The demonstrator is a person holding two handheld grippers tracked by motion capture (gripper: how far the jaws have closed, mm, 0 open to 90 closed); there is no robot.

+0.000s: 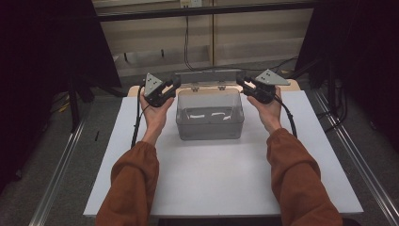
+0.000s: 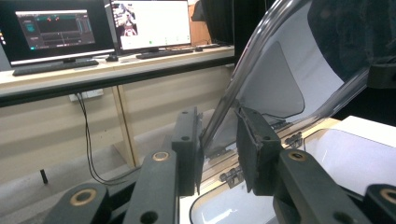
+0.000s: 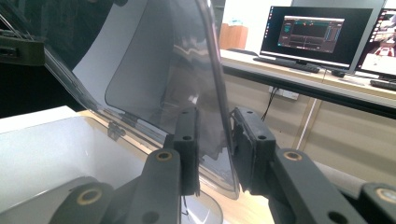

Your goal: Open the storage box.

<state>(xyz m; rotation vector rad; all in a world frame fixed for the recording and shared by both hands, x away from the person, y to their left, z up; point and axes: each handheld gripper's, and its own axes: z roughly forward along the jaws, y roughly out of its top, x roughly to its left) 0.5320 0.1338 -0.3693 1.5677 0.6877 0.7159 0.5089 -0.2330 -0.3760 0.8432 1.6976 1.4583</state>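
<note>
Left claw (image 2: pixel 217 149): jaws straddle the left edge of the clear lid (image 2: pixel 280 60); a gap shows on the right-hand jaw's side, so the grip looks narrow but not fully closed on it.
Right claw (image 3: pixel 215 149): jaws either side of the lid's right edge, the left-hand jaw near the plastic, a gap at the other; whether it is clamped, I cannot tell.
Lid: transparent, hinged along the far rim of the box (image 1: pixel 210 123), standing raised and tilted; small hinges (image 2: pixel 293 139) visible at its base.
Box: clear plastic tub, open at the top, centred toward the far part of the desk (image 1: pixel 211 179); two pale scraps or glints at its bottom, unclear which.
Hands: left hand (image 1: pixel 155 110) and right hand (image 1: pixel 268 109) flank the box, level with each other.
Step in hand (judged): swinging the lid on its hinge, opening or closing unclear.
Handling advice: keep both claws level and moving together, so the lid does not twist; follow the hinge arc, grip lightly.
Surroundings: monitors (image 2: pixel 93 28) on a bench beyond.
</note>
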